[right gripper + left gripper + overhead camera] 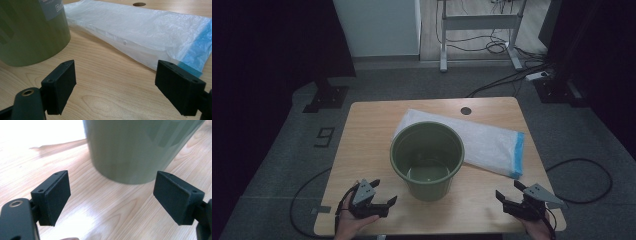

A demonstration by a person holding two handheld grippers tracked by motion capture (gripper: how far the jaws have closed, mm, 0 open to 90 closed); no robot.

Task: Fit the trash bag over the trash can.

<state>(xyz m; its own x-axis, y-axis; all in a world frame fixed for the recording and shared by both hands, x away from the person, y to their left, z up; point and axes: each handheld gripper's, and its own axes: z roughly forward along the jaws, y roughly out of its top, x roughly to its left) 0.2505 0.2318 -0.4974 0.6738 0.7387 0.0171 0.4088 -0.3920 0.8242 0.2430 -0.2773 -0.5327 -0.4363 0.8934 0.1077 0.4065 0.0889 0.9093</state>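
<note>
An empty olive-green bucket [427, 159] stands upright in the middle of the wooden table [362, 145]. Behind and to its right lies a flat folded white plastic bag [484, 142] with a blue end strip. My left gripper [383, 191] rests open near the table's front left, its jaws wide apart and facing the bucket wall [132, 147]. My right gripper [508, 191] stands open at the front right, nothing between its jaws; beyond them lie the bag [140, 30] and the bucket's side [30, 32].
A round cable hole [466, 110] sits near the table's far edge. Around the table are grey carpet, cables [579, 180], a desk frame [479, 30] and dark stands at the back.
</note>
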